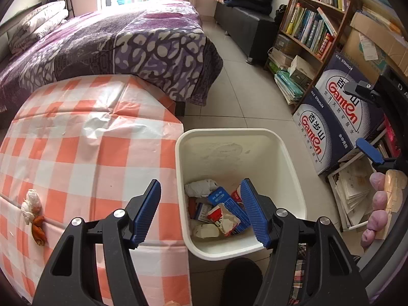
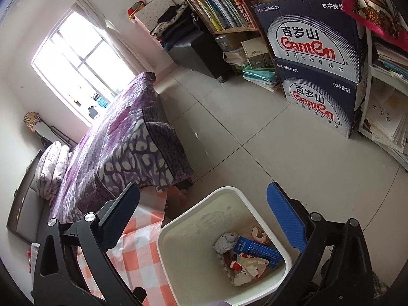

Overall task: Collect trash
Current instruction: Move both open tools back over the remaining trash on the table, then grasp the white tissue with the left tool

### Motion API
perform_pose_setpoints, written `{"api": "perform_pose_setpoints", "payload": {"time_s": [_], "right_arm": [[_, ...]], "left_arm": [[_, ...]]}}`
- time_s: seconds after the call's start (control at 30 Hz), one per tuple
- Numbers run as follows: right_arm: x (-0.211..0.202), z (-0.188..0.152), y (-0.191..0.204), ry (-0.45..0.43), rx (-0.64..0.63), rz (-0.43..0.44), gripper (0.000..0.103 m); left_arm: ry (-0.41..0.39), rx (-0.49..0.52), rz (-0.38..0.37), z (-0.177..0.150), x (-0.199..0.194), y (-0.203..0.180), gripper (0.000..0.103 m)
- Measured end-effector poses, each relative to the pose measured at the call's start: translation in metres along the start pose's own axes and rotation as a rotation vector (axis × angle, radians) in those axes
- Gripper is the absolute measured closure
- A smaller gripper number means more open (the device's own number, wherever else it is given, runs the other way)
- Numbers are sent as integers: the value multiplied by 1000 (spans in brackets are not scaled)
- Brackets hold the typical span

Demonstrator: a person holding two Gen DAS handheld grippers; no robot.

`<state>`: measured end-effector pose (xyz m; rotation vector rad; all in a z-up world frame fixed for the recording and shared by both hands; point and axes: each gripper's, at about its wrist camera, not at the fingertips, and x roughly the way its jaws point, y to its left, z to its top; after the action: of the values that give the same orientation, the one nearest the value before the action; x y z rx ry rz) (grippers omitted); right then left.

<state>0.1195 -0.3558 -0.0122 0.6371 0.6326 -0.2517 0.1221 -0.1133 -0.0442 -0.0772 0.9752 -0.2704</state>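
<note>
A white trash bin (image 1: 293, 178) stands on the floor beside the checkered table (image 1: 84, 148). It holds a blue box (image 1: 224, 199), a red-and-white wrapper (image 1: 223, 219) and crumpled white paper (image 1: 201, 187). My left gripper (image 1: 201, 206) is open and empty above the bin's near left edge. On the table's left side lie a crumpled white tissue (image 1: 32, 205) and an orange peel (image 1: 38, 229). The right wrist view shows the bin (image 2: 183, 250) with the same blue box (image 2: 257, 251) below my right gripper (image 2: 204, 219), which is open and empty.
A bed with a purple cover (image 1: 114, 46) stands behind the table. Blue Ganten water boxes (image 1: 331, 117) and a bookshelf (image 1: 311, 17) line the right wall. Stacks of paper (image 1: 352, 193) lie right of the bin. My right gripper's fingertips (image 1: 367, 150) show at the right edge.
</note>
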Motion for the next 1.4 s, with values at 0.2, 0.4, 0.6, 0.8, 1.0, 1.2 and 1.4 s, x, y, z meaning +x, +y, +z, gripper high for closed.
{"api": "perform_pose_setpoints", "payload": {"time_s": [0.2,0.4,0.6,0.8,1.0,1.2,1.4], "right_arm": [[7,-10,18,20,-41,-3,7],[18,-24,39,57,-92,-19,7],[33,-46,63,122,-189,-58,7],[47,-70,96,181,-309,-48,7],[62,-96,126,256,-395,-26,7],[73,-121,150,313,-462,-8,7],[79,-142,169,352,-517,-1,7]], "left_arm": [[-19,67,110,11,-13,22,33],[33,88,224,16,-7,66,32],[136,-29,304,3,15,139,32],[303,-195,287,-7,28,219,32],[353,-353,255,-21,30,276,33],[364,-420,229,-33,34,298,38],[393,-379,221,-40,44,295,42]]}}
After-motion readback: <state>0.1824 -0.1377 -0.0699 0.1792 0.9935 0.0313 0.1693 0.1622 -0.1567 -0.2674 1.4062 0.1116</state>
